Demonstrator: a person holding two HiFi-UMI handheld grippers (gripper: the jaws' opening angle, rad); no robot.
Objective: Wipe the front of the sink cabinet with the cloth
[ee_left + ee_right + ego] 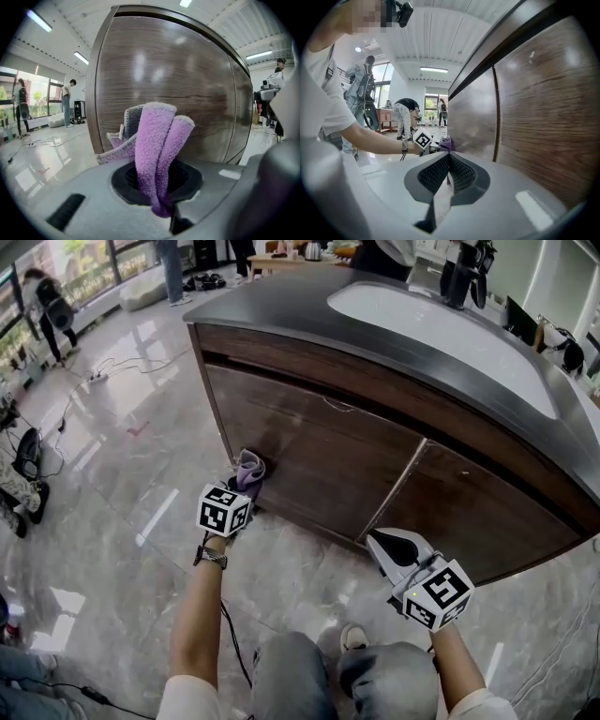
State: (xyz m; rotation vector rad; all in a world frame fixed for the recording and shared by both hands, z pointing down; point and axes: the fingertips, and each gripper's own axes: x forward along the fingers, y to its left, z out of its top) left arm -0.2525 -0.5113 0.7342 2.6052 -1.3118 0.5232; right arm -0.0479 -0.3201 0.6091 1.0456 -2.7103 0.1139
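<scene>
Head view, looking steeply down: a person crouches in front of a dark wood sink cabinet [319, 451] with a black top and a pale sink [431, 329] set into it. Their knees [291, 671] show at the bottom edge, above a glossy grey floor [112, 456].

The left forearm reaches straight forward, with a watch [211, 557] on the wrist. The left gripper [242, 489] points at the lower left part of the cabinet front. It is clenched on a purple cloth [249, 468], which stands up from the jaws at the left door. Whether the cloth touches the wood cannot be told.

In the left gripper view, the left gripper [158, 185] pinches a folded bunch of the cloth [157, 140] low down. The loose folds rise in front of the wood grain [187, 84].

The right arm is bent closer to the body. The right gripper [380, 542] hangs low near the right door, apart from the cloth.

In the right gripper view, the right gripper [447, 169] has its ribbed jaws pressed together with nothing between them.
</scene>
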